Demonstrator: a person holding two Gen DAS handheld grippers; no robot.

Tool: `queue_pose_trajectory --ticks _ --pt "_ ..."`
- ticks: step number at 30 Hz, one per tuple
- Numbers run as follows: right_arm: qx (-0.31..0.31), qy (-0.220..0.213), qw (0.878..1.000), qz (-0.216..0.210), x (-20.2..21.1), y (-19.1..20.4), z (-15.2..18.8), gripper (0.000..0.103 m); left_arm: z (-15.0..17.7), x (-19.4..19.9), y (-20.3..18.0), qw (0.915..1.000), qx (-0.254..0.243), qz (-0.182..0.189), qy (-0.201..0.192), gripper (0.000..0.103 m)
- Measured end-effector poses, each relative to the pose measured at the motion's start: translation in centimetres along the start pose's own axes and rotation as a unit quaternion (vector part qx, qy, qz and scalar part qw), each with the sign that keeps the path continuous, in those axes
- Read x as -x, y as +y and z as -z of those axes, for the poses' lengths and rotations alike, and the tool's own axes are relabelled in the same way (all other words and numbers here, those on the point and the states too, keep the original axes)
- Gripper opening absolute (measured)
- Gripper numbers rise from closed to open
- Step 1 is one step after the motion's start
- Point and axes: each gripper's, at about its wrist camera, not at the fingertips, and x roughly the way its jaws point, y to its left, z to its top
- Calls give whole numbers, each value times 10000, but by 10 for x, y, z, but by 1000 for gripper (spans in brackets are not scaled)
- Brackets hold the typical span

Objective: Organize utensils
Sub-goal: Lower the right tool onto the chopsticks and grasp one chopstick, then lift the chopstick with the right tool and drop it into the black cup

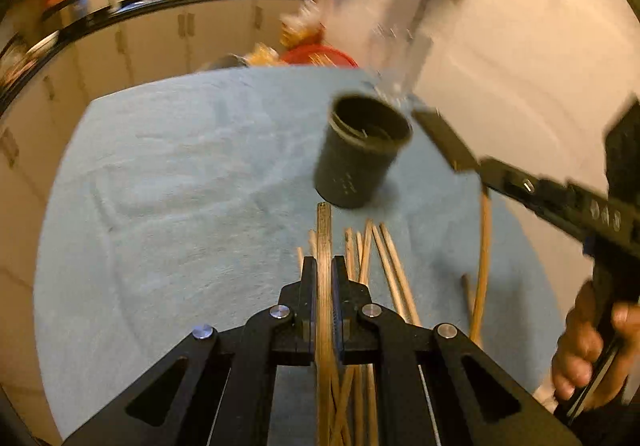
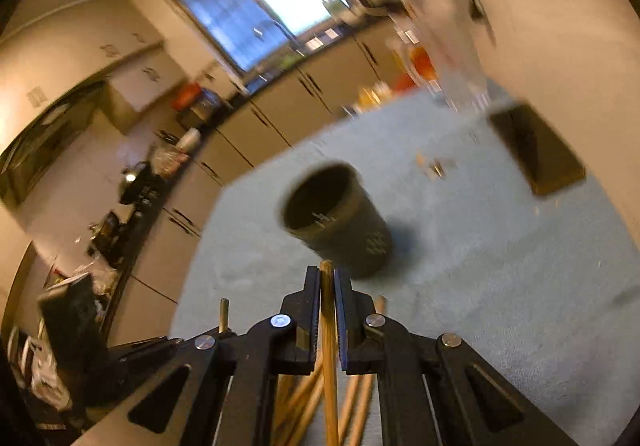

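Note:
A dark grey cylindrical cup (image 1: 362, 150) stands open on the light blue cloth (image 1: 180, 174); it also shows in the right wrist view (image 2: 336, 226). My left gripper (image 1: 324, 266) is shut on a wooden chopstick (image 1: 323, 238) that points toward the cup. Several loose chopsticks (image 1: 384, 262) lie on the cloth below it. My right gripper (image 2: 327, 274) is shut on another wooden chopstick (image 2: 328, 310), its tip close to the cup's base. The right gripper's body (image 1: 568, 202) crosses the left wrist view at the right.
A dark flat object (image 2: 536, 150) lies on the cloth at the far right. Red and orange items (image 1: 316, 54) sit at the table's far edge. Kitchen cabinets (image 1: 160, 42) and a counter run behind the table.

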Motion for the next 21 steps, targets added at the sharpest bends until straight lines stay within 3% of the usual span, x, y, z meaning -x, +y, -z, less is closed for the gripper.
queue_pose_trajectory --ticks 8,12,21 --pt "922 -679 9934 45 74 54 22 8 30 88 -1 9908 525 -663 -1059 7" --pt "1140 -784 9904 -29 97 67 37 8 46 110 -19 9847 544 -1029 -1297 7" --pt "1466 -848 9855 -91 132 75 53 8 60 136 -33 9809 546 -1052 -1540 7"
